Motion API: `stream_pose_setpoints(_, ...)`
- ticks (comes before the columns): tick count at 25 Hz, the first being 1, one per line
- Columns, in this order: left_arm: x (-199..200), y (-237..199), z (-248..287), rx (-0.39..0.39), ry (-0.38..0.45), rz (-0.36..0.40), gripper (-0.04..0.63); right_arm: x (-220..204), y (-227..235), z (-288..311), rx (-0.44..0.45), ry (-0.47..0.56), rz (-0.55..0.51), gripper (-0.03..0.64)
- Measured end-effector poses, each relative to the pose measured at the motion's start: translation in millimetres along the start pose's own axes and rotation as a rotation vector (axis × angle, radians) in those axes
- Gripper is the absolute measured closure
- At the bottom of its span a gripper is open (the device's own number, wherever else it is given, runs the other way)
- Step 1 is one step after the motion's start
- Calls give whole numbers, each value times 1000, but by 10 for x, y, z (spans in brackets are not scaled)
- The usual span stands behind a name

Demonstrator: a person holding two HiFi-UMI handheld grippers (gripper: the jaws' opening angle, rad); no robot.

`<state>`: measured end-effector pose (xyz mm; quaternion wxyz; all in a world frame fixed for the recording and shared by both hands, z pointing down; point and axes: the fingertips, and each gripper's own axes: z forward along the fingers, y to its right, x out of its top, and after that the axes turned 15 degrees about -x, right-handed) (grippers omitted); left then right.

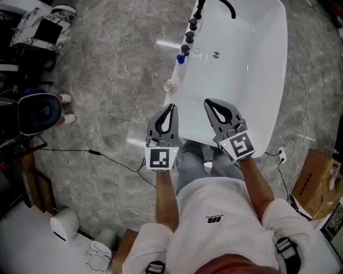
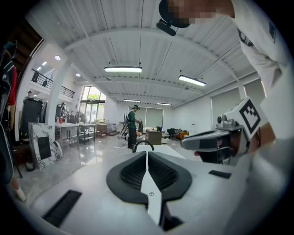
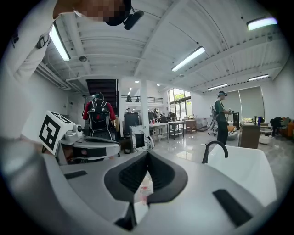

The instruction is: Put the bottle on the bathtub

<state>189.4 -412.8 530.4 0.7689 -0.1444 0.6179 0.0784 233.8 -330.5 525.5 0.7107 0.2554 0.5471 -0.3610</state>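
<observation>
On the left rim of the white bathtub sits the bottle, a small clear thing with a pinkish tint. Whether it stands or lies cannot be told from the head view. Further along the same rim are a blue-topped item and a row of dark knobs. Beyond them the black faucet arches over the basin, where a round drain shows.

The left claw hangs well apart from the bottle, over the tub's near left corner. Its jaws are pressed together along their length and have nothing between them, as the left gripper view shows. The right claw hangs beside it over the near end of the basin, and its tips also meet. Lower down, a pinkish-red smear shows through the slit between its jaws, too blurred to identify. Each claw appears in the other's view, level alongside it.

The person holding them wears a white shirt and jeans and stands at the tub's near end on a grey marble floor. A thin cable trails across the floor and a cardboard box sits at the right. Across the hall, a person in green stands past the faucet, and another with a backpack faces away.
</observation>
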Motion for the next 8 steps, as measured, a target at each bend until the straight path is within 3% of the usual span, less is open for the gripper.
stream_pose_setpoints(8, 285, 179, -32, -11, 15, 9, 583, 245, 52, -213, -20, 12, 7, 623)
